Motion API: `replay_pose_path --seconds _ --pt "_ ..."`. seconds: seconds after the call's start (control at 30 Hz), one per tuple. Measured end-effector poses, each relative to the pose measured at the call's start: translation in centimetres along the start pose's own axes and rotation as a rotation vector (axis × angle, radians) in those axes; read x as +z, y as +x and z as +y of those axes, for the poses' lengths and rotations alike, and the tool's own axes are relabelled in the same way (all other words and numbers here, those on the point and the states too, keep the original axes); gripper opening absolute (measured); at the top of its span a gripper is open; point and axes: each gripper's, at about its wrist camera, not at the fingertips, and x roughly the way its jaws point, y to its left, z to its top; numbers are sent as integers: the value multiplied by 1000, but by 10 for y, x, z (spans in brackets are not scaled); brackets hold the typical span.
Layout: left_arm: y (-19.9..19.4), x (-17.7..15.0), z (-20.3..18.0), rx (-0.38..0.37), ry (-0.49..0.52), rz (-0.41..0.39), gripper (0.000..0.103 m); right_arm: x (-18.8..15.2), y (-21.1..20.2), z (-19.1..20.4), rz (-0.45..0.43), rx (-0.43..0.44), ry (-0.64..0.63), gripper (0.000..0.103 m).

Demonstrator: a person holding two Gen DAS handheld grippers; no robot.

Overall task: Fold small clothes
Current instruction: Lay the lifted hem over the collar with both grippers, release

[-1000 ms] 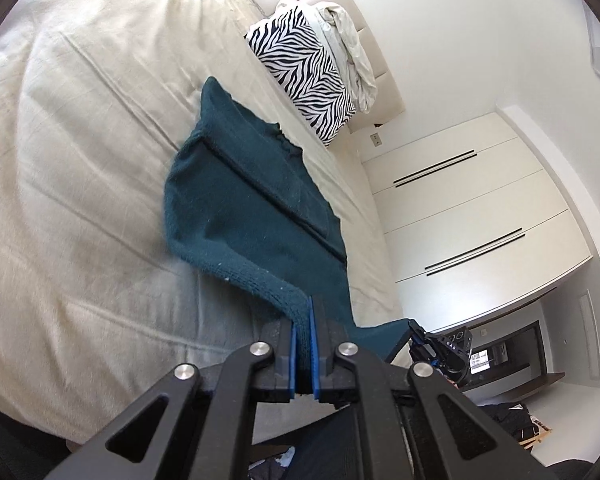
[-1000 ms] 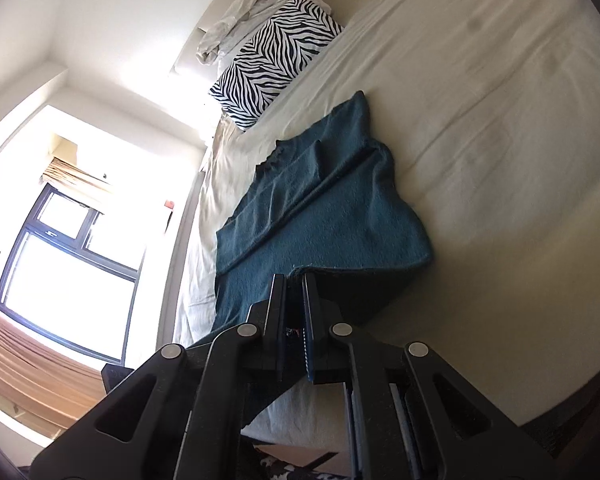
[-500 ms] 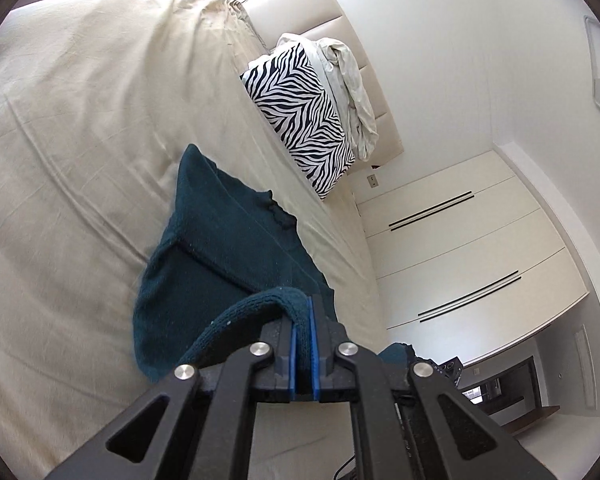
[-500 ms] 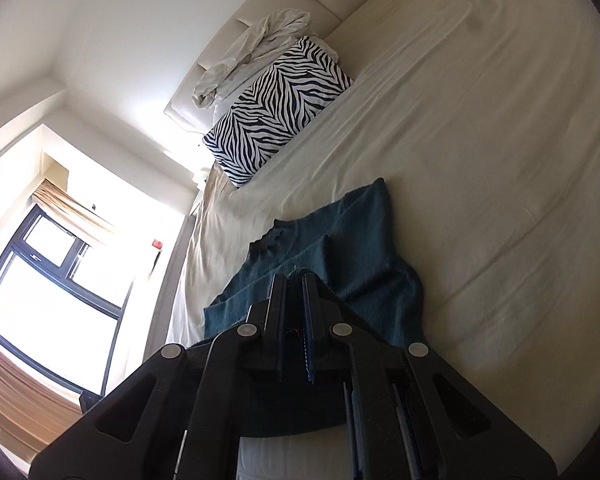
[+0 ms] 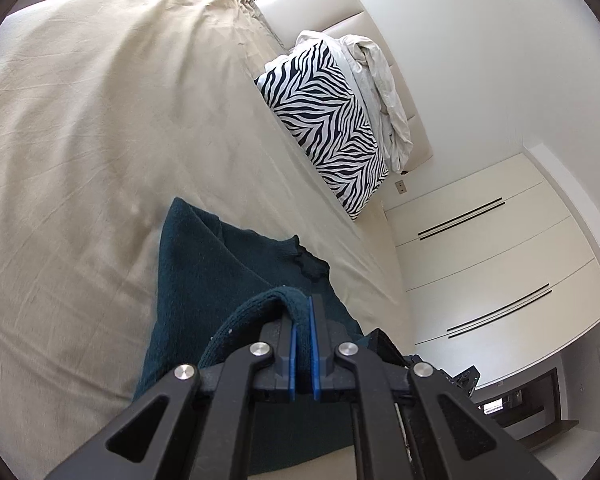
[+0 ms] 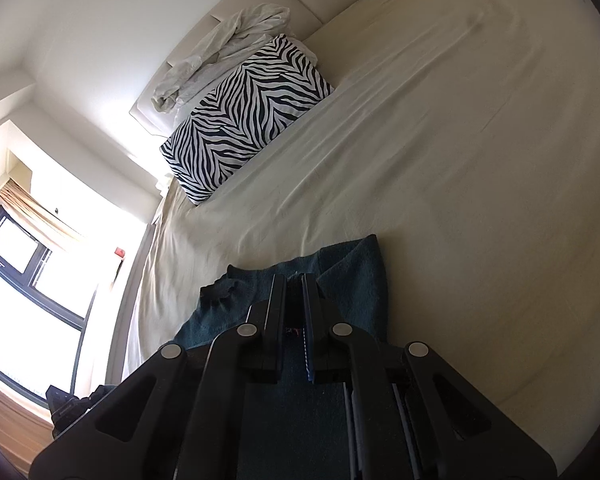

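A dark teal knit garment (image 5: 204, 272) lies on the cream bed sheet (image 5: 100, 140). My left gripper (image 5: 303, 304) is shut on a rolled edge of it, which loops up from the left into the jaws. In the right wrist view the same garment (image 6: 352, 280) lies under and ahead of my right gripper (image 6: 294, 280). That gripper is shut on another edge of the garment, with teal cloth between the pads. The lower part of the garment is hidden under both grippers.
A zebra-print pillow (image 5: 324, 120) lies near the headboard with a crumpled white cloth (image 5: 380, 84) behind it. White wardrobe doors (image 5: 492, 264) stand past the bed. A window (image 6: 16, 272) is at the left in the right wrist view.
Both grippers have carried the held edges forward toward the far end of the garment, doubling it over itself. Less of the garment shows ahead of the jaws than before.
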Motion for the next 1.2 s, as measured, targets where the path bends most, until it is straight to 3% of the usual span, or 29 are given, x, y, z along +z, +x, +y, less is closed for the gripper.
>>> replay_pose_path --seconds 0.17,0.3,0.33,0.4,0.43,0.47,0.53,0.57,0.7,0.83,0.97,1.03,1.2 --pt "32 27 13 41 -13 -11 6 21 47 -2 8 -44 3 7" --pt "60 39 35 124 -41 14 12 29 91 -3 51 -102 -22 9" --pt "66 40 40 142 -44 25 20 31 102 -6 62 -129 -27 9" --pt "68 37 47 160 -59 24 60 32 115 -12 57 -163 -25 9" --pt "64 35 48 153 -66 8 66 32 119 -14 51 -172 -24 12" --pt "60 34 49 148 -69 -2 75 31 121 -16 48 -177 -25 22" --pt "49 31 47 141 -55 -20 75 27 120 -18 50 -170 -37 42" --pt "43 29 44 144 -40 -29 75 24 117 -17 46 -167 -50 45" --pt "21 7 30 185 64 -47 74 4 88 -9 50 -162 -127 45" --pt "10 -24 31 240 132 -30 66 -24 60 -1 69 -177 -225 45" --pt "11 -49 41 274 135 5 51 -57 33 2 93 -201 -297 45" --pt "11 -59 40 300 164 1 50 -71 20 -1 100 -207 -314 45" --pt "10 -73 36 359 244 -3 32 -91 -2 -16 111 -219 -308 45"
